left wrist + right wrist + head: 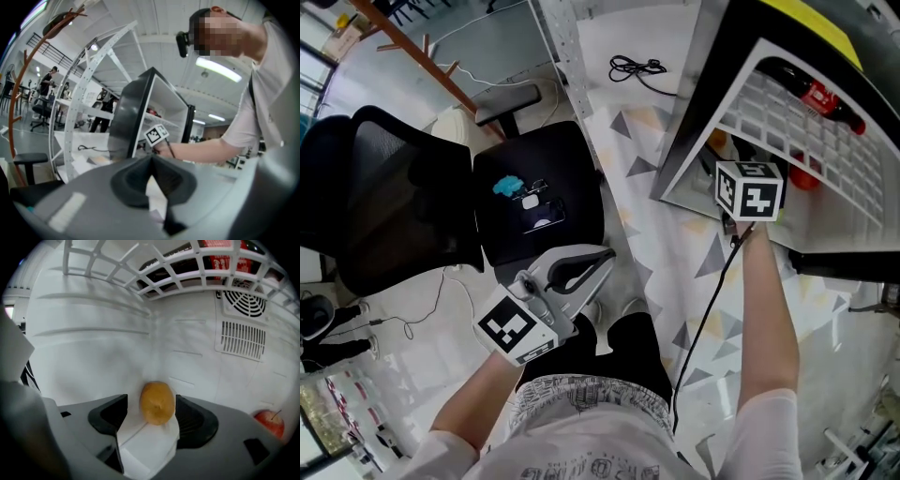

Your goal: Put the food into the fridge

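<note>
The right claw (151,415) stands apart, with the yellow-orange fruit (157,402) straight ahead between its jaws, inside the fridge (93,348) and clear of the left jaw. The left claw (581,272), closed on nothing, hangs well away from the fridge.

Wire shelf (140,284) overhead, apple (269,422) rightward

Fridge rack: a white wire rack (140,268) spans the top of the compartment; a red bottle (821,96) lies on its side on it.
Below the rack: a red apple (271,422) and a yellow-orange fruit (157,402) sit low in the white compartment (93,357); whether the fruit rests on the bottom cannot be told.
Chair seat: black seat (572,159) carrying a teal object (508,186).
White shelf: white shelf (609,33) with a coiled black cable (636,67) on it.
Floor: pale floor (675,300), patterned with triangles.
</note>
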